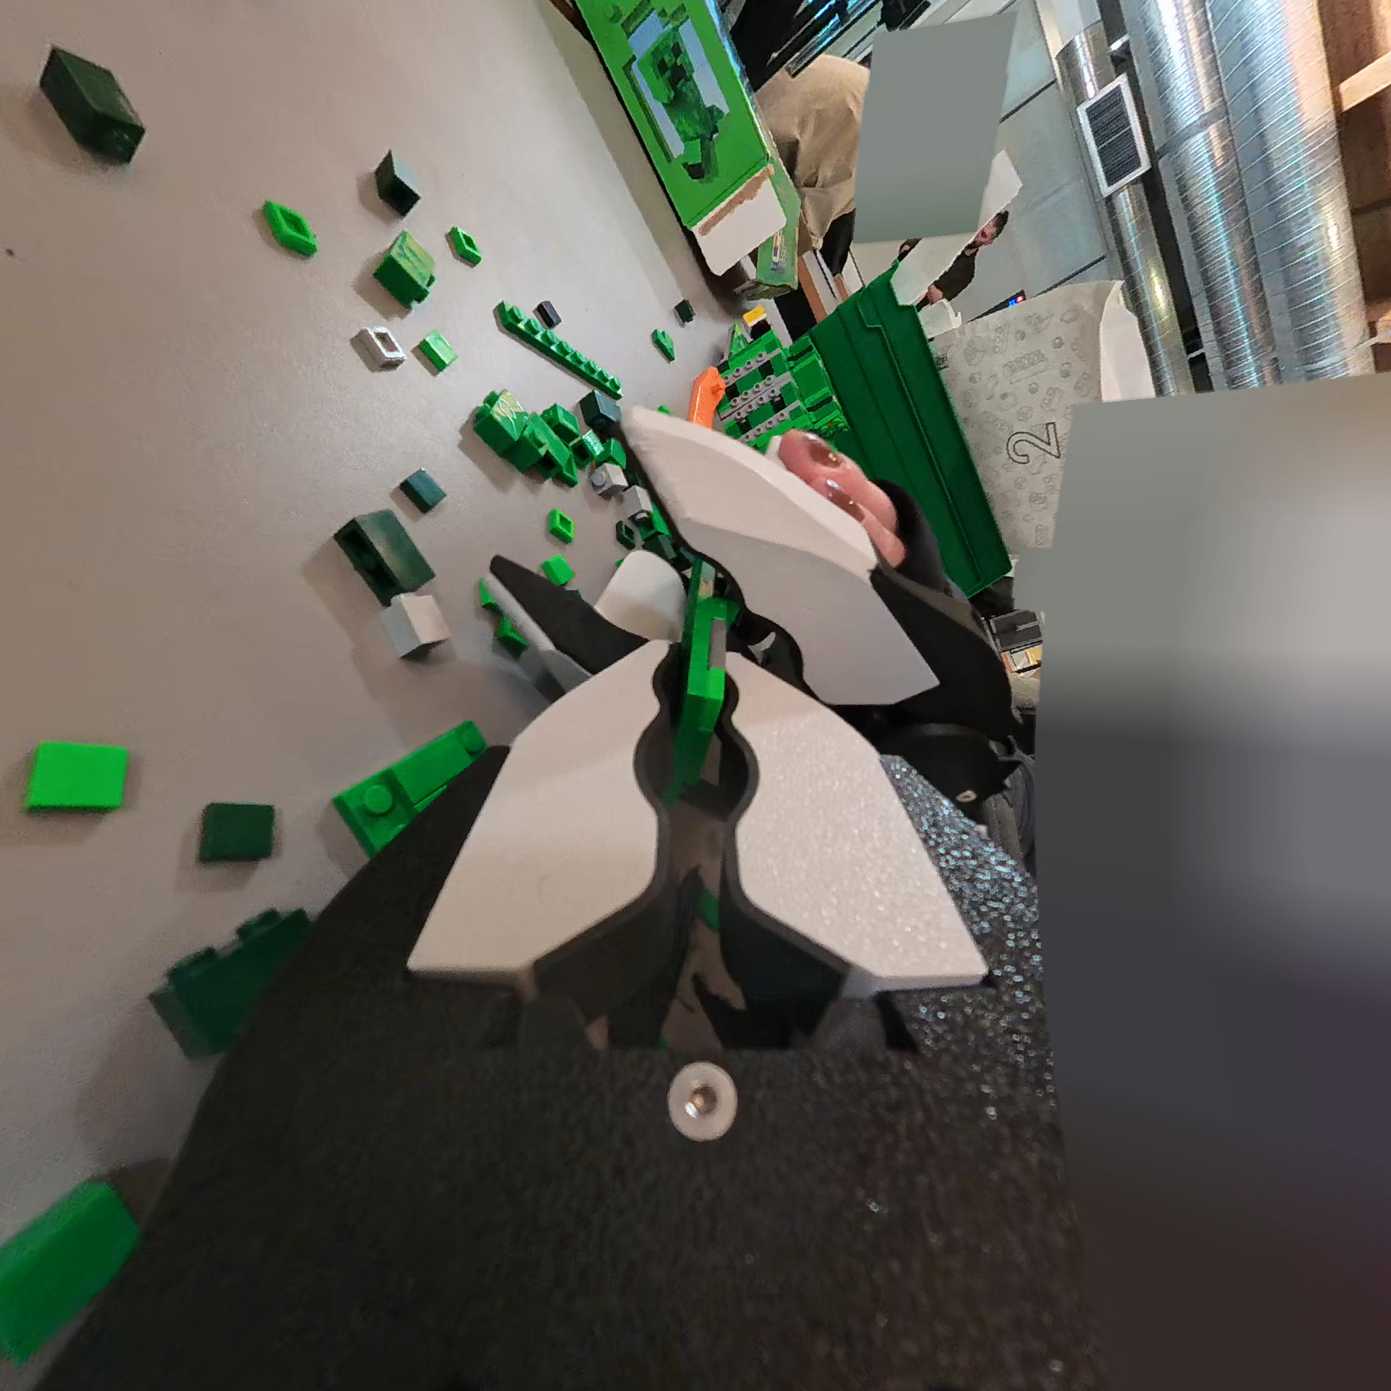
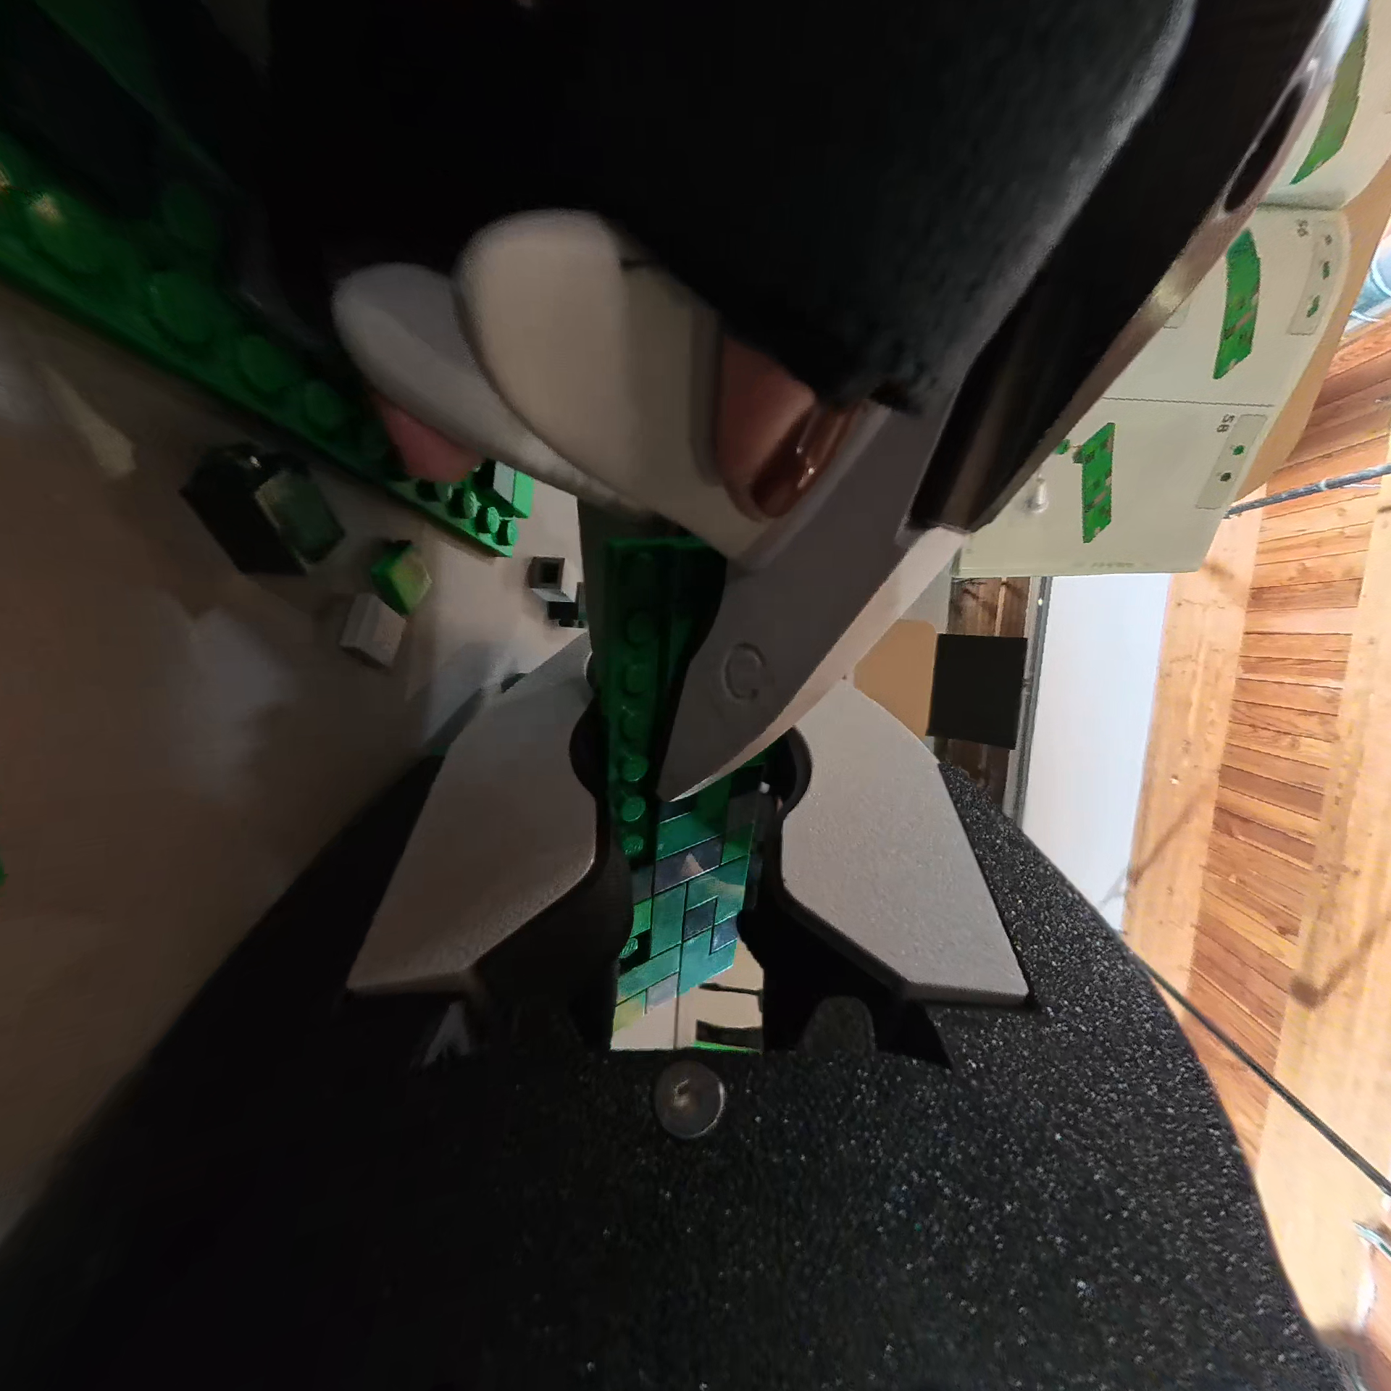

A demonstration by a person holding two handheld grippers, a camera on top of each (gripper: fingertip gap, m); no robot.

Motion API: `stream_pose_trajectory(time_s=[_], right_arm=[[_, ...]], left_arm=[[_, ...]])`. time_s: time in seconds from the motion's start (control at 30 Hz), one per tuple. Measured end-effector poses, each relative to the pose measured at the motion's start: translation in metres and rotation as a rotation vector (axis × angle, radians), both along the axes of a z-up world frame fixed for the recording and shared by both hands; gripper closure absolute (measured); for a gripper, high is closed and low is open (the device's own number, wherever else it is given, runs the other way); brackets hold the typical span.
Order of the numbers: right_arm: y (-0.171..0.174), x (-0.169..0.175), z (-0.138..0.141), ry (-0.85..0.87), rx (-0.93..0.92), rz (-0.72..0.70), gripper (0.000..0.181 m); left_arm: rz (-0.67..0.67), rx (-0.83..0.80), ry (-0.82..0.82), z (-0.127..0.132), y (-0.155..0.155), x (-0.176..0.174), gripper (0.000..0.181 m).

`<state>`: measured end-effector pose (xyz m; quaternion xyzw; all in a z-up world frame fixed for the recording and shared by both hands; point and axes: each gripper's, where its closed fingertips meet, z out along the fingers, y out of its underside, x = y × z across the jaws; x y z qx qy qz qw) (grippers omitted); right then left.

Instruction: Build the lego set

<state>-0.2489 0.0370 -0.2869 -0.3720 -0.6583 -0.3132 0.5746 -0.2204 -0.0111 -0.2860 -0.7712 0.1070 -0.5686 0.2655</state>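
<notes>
So both grippers are pinching the same green lego panel (image 1: pixel 696 700) and holding it up off the grey table (image 1: pixel 188 467). In the left wrist view the left gripper (image 1: pixel 696 689) has its white fingers closed down onto the panel's thin edge, with the panel standing edge-on between them. The right gripper (image 1: pixel 681 557) shows just past the panel from there, coming in from the far side, and the hand (image 1: pixel 850 489) holding it sits right behind it in a black fingerless glove.

From the right wrist view, the right gripper (image 2: pixel 677 798) is only partly closed, its fingers clamped on the panel (image 2: pixel 677 888), which has a studded green strip on one side and a mosaic of green and bluish tiles on the other. The left gripper (image 2: pixel 738 662) crosses right over the panel here, super close to the lens and blurry.

Loose green, dark green and grey bricks (image 1: pixel 391 549) are scattered over the table beyond and to the left of the panel. A long green plate (image 1: pixel 561 350) lies farther past it, a partly built green chunk (image 1: pixel 760 391) with an orange piece behind that, and the green set box (image 1: pixel 677 105) at the far edge. The instruction booklet (image 2: pixel 1144 421) shows up right of the panel in the right wrist view.
</notes>
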Motion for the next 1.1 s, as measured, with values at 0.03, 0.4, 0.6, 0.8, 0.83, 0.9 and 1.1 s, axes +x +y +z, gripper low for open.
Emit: stream_pose_trajectory(time_s=[0.03,0.4,0.6,0.8,0.83,0.9,1.1], right_arm=[[0.0,0.0,0.001,-0.002,0.008,0.001,0.143],[0.002,0.009,-0.004,0.161,-0.246,0.001,0.14],[-0.005,0.007,-0.009,0.131,-0.363,0.08,0.141],[-0.011,0.005,-0.011,0.1,-0.401,0.112,0.142],[-0.01,0.005,-0.009,0.088,-0.36,0.109,0.142],[-0.004,0.005,-0.005,0.025,-0.224,0.065,0.142],[0.007,0.005,0.003,-0.041,0.018,-0.033,0.142]], left_arm=[[0.0,-0.003,-0.007,0.0,0.0,0.0,0.175],[0.038,0.066,0.006,0.005,0.002,-0.002,0.175],[0.026,0.182,0.087,0.007,-0.002,-0.002,0.175],[-0.028,0.326,0.21,0.006,-0.009,-0.001,0.174],[-0.022,0.299,0.187,0.007,-0.009,-0.001,0.175],[0.0,0.211,0.12,0.007,-0.008,-0.002,0.175],[0.058,0.08,0.053,0.002,-0.002,-0.009,0.172]])
